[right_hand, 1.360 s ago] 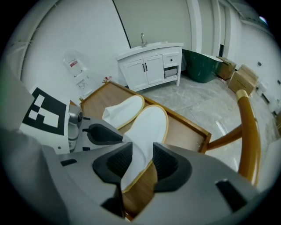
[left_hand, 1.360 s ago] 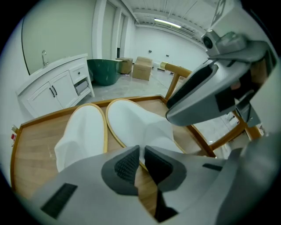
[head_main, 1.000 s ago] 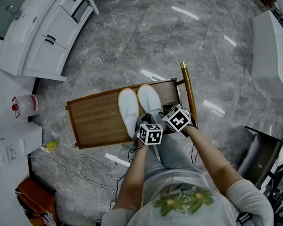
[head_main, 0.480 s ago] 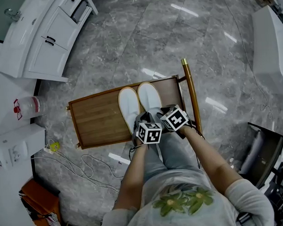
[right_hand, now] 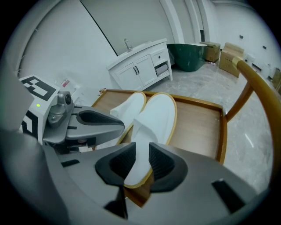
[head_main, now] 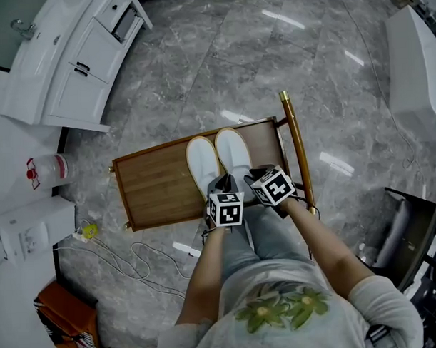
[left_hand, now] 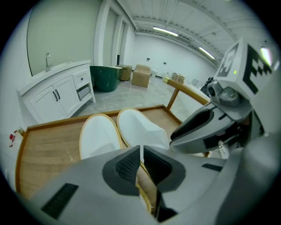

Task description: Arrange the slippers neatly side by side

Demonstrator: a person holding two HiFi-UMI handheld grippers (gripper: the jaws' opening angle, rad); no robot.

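**Now, grippers at the heels**

We see the left slipper (head_main: 202,162) and right slipper (head_main: 232,152) side by side on the wooden tray (head_main: 158,190). Our left gripper (left_hand: 141,163) is pinched nearly together. Our right gripper (right_hand: 141,163), jaws just closing, squeezes the right slipper's heel.

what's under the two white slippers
A wooden tray with a raised rim; its slats show bare beside the slippers. The wood directly beneath them is covered by the slippers themselves.

Matt white cloth slippers (head_main: 203,163) with tan trim, brown matt wood-slat tray (head_main: 158,190), shiny brass-look handle (head_main: 295,142), glossy grey marble-look floor (head_main: 221,55).
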